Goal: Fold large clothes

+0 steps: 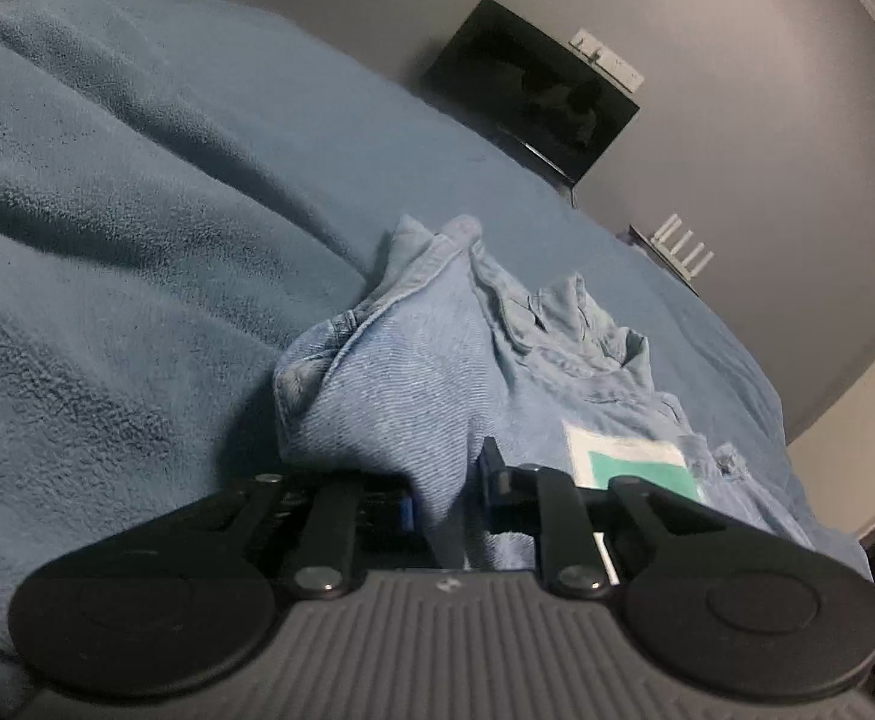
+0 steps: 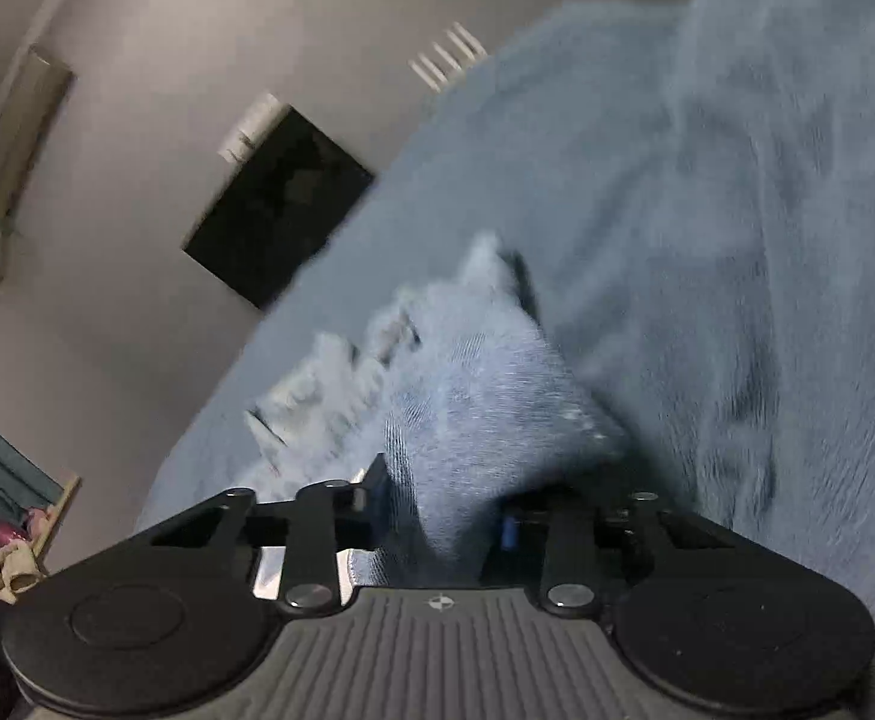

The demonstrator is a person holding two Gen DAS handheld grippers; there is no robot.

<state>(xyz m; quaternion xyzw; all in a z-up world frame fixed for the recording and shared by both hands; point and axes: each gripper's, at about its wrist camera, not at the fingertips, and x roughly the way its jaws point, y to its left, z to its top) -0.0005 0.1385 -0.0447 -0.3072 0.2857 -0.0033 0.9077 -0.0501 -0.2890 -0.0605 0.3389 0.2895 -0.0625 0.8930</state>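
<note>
Denim garment (image 1: 413, 372) bunched at centre frame, pinched by left gripper (image 1: 443, 510) and right gripper (image 2: 446, 516); next, lift and spread.

A blue fleece blanket (image 1: 137, 192) covers the bed below a grey wall (image 1: 737, 120) bearing a dark screen (image 1: 533, 90).

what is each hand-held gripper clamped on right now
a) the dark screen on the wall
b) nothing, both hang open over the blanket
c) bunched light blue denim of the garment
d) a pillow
c: the left hand-held gripper and right hand-held gripper each pinch a fold of the light blue denim garment lying on the blue blanket.
</note>
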